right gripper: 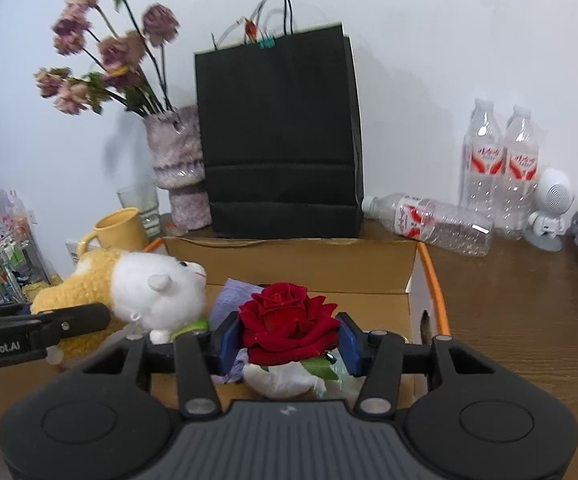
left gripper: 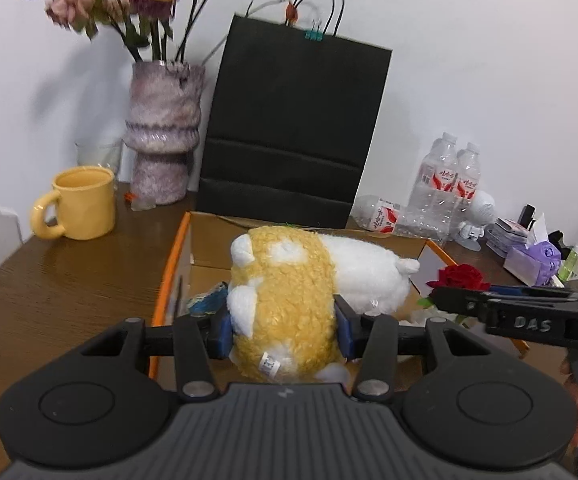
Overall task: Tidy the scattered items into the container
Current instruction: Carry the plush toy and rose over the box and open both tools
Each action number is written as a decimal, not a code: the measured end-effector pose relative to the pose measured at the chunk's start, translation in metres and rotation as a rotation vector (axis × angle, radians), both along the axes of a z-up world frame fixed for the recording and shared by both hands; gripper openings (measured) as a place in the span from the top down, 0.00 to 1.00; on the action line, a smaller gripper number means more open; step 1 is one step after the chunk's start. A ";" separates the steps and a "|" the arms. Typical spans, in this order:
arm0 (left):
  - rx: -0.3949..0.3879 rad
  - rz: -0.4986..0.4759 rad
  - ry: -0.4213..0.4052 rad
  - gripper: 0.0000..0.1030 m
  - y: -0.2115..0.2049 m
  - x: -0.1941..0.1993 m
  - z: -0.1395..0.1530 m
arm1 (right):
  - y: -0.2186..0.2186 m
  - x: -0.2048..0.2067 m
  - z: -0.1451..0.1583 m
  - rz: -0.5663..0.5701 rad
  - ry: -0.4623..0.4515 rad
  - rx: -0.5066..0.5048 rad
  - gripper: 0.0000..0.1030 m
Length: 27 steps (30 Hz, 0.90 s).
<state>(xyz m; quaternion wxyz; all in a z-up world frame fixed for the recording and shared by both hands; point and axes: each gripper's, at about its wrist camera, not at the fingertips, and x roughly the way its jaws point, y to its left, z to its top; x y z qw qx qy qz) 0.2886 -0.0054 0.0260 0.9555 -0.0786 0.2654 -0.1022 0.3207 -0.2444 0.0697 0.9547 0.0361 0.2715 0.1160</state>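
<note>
- wood-grain table point(right gripper: 529, 320) runs up to a plain white wall point(left gripper: 469, 60), with a black paper bag point(left gripper: 289, 128) standing at 12 o'clock behind an open cardboard box point(right gripper: 289, 264) with orange edging.
- at 10 o'clock in the left wrist view stand a yellow mug point(left gripper: 83, 204) and a mottled purple vase point(left gripper: 163, 136) of faded pink flowers; at 2 o'clock are clear water bottles point(left gripper: 447, 178) with red-and-white labels, one lying on its side, and a small white figure.
- legible writing: "das" on the right tool's body, and "enrobot.ai", cut off at the frame edge, on the left tool's body.
- the left gripper point(left gripper: 285, 330) is clenched on the yellow-and-white plush toy point(left gripper: 289, 292), held over the box.
- the right gripper point(right gripper: 287, 342) grips a red rose point(right gripper: 287, 322), also above the box interior.
</note>
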 end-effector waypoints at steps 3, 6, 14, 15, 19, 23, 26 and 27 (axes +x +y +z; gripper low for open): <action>-0.010 0.020 0.025 0.53 -0.001 0.023 -0.007 | 0.005 0.025 -0.010 -0.014 0.025 0.000 0.53; -0.026 0.027 0.046 0.53 0.001 0.042 -0.014 | 0.010 0.044 -0.018 -0.020 0.052 -0.010 0.53; -0.029 0.032 0.092 0.52 0.002 0.063 -0.030 | 0.014 0.075 -0.034 -0.011 0.122 -0.033 0.52; -0.031 0.029 0.092 0.52 0.002 0.063 -0.031 | 0.014 0.076 -0.035 -0.010 0.131 -0.029 0.52; -0.027 0.029 0.083 0.42 0.000 0.058 -0.028 | 0.014 0.073 -0.034 -0.014 0.134 -0.027 0.37; -0.015 0.031 0.035 0.31 -0.003 0.048 -0.018 | 0.016 0.065 -0.031 -0.008 0.127 -0.036 0.23; 0.001 0.039 -0.012 0.19 -0.003 0.037 -0.007 | 0.014 0.059 -0.026 -0.002 0.122 -0.026 0.20; 0.006 0.041 -0.027 0.18 -0.003 0.033 -0.003 | 0.014 0.056 -0.024 -0.004 0.117 -0.023 0.19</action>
